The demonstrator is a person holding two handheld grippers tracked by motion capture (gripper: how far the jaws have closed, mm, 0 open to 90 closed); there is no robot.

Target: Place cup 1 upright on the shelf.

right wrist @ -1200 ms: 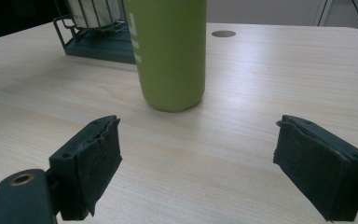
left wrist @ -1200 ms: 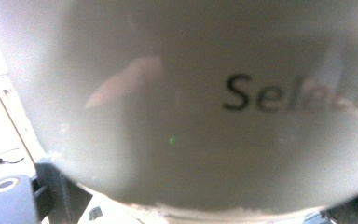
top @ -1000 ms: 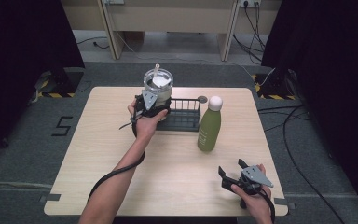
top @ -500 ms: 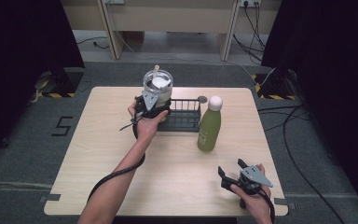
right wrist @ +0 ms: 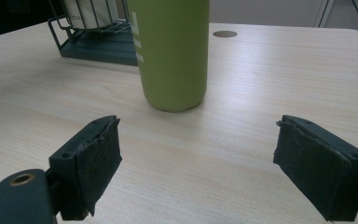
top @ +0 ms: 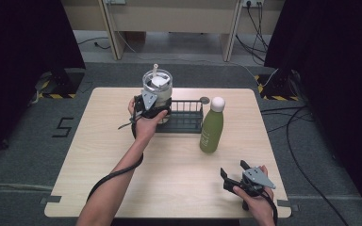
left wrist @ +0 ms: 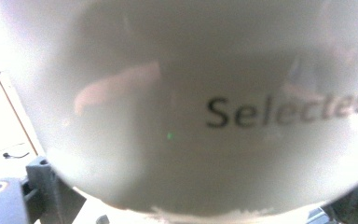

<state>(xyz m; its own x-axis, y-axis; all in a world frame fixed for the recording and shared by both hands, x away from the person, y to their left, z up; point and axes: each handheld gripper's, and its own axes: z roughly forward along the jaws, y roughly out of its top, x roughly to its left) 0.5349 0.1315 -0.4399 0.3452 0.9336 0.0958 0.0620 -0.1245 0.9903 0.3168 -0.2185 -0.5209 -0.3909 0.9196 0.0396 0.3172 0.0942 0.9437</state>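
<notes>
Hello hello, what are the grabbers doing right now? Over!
Left gripper clamped on the clear jar at the wire rack. Right gripper open, empty, low over the table. Green bottle upright beside the rack.

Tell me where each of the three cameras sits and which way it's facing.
High view: above the person's side, facing forward and down on the table; both forearms, left gripper at the jar, right gripper near the front edge.
Left gripper view: pressed close to the jar's printed side; parts of the gripper at the bottom corners.
Right gripper view: low over the table, facing the green bottle; its jaws stand apart.
Shared: high and right gripper views both show bottle and rack.
</notes>
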